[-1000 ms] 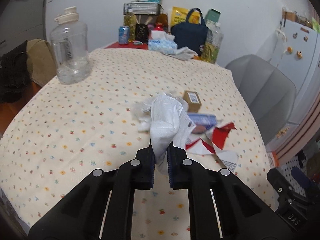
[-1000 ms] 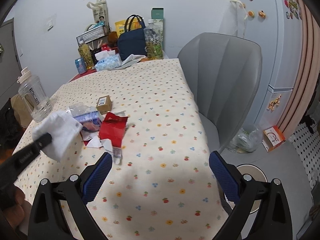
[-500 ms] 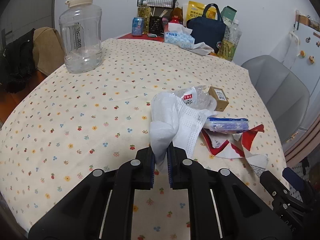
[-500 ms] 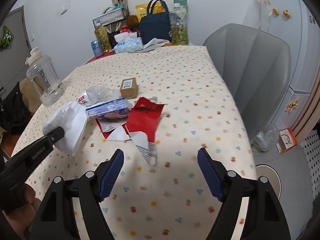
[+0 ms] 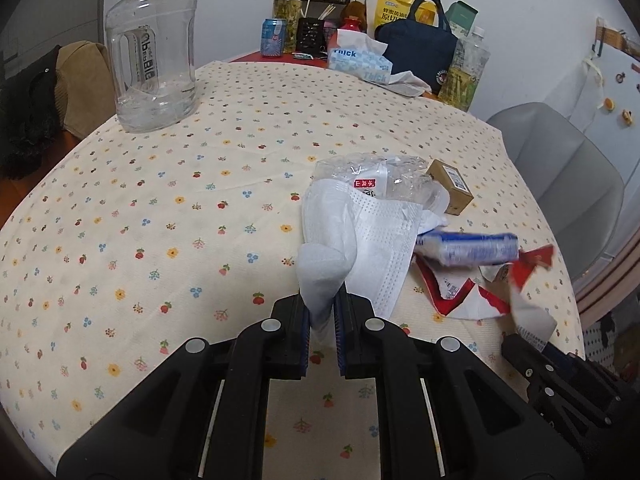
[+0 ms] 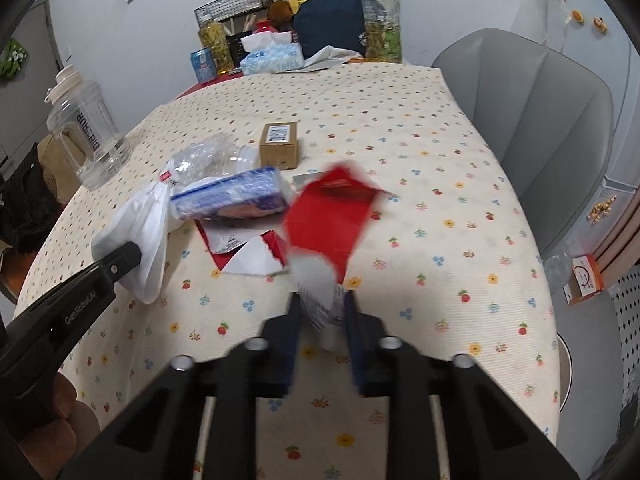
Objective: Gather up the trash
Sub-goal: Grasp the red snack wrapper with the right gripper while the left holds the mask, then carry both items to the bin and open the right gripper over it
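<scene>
On the flowered tablecloth [image 6: 440, 152] collection is barely begun. Left gripper [image 5: 322, 320] is pinching a white face mask [image 5: 360, 240]. Right gripper [image 6: 322, 320], its jaws just closing, pinches the torn red wrapper [image 6: 332, 216]. Left lying, judged still to collect: blue packet [image 6: 232, 198] at ten o'clock, clear plastic bag [image 6: 208, 156], small cardboard box [image 6: 279, 145] at twelve.

A clear water jug [image 5: 154, 52] stands near the tablecloth's [image 5: 160, 208] left edge. At the far edge sit a navy bag [image 5: 420, 52], a tissue box [image 5: 356, 60] and a drink can [image 5: 274, 38] (probably soda). A grey chair [image 6: 536, 100] stands beside the right edge.
</scene>
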`<state>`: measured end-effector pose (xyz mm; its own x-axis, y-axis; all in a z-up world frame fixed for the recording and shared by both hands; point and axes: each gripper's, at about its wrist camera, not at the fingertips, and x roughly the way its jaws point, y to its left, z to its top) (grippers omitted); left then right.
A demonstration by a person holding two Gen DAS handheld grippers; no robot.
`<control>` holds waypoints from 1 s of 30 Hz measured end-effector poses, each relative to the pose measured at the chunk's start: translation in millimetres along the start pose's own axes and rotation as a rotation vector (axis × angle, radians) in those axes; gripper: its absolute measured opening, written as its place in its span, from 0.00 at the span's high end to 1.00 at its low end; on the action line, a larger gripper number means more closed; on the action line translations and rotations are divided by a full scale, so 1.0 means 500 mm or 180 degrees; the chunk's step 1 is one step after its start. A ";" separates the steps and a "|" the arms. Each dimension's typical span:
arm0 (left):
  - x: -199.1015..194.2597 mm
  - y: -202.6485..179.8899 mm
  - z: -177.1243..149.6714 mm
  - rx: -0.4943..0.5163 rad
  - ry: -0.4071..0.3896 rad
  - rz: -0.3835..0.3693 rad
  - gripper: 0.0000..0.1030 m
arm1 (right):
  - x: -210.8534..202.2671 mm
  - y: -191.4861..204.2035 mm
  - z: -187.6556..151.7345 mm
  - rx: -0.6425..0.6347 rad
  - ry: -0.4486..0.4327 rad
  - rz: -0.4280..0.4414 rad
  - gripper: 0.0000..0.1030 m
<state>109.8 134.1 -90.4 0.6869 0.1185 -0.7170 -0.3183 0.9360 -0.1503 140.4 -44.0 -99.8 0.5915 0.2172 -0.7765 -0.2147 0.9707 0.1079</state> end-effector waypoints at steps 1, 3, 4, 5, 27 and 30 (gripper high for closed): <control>-0.002 -0.001 0.000 0.0004 -0.0013 0.0004 0.90 | -0.002 0.003 0.000 -0.0024 -0.0007 0.0001 0.88; -0.005 -0.003 0.000 0.0012 -0.0033 0.0004 0.90 | -0.012 0.006 -0.001 -0.0057 -0.0041 0.0013 0.88; -0.007 -0.004 0.000 0.0019 -0.0036 0.0000 0.90 | -0.016 0.008 -0.002 -0.0070 -0.0060 0.0016 0.89; -0.010 -0.006 -0.001 0.0022 -0.0038 -0.0006 0.90 | -0.022 0.009 -0.002 -0.0078 -0.0079 0.0023 0.89; -0.130 -0.127 -0.011 0.0402 -0.0378 -0.0148 0.90 | -0.184 -0.079 -0.017 0.0106 -0.0517 -0.0066 0.89; -0.142 -0.156 -0.015 0.0493 -0.0409 -0.0178 0.90 | -0.203 -0.101 -0.019 0.0159 -0.0570 -0.0116 0.89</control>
<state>81.3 50.1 -32.8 0.7815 0.0968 -0.6163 -0.1797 0.9809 -0.0738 83.9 -115.9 -32.6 0.7280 0.1922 -0.6581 -0.1544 0.9812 0.1158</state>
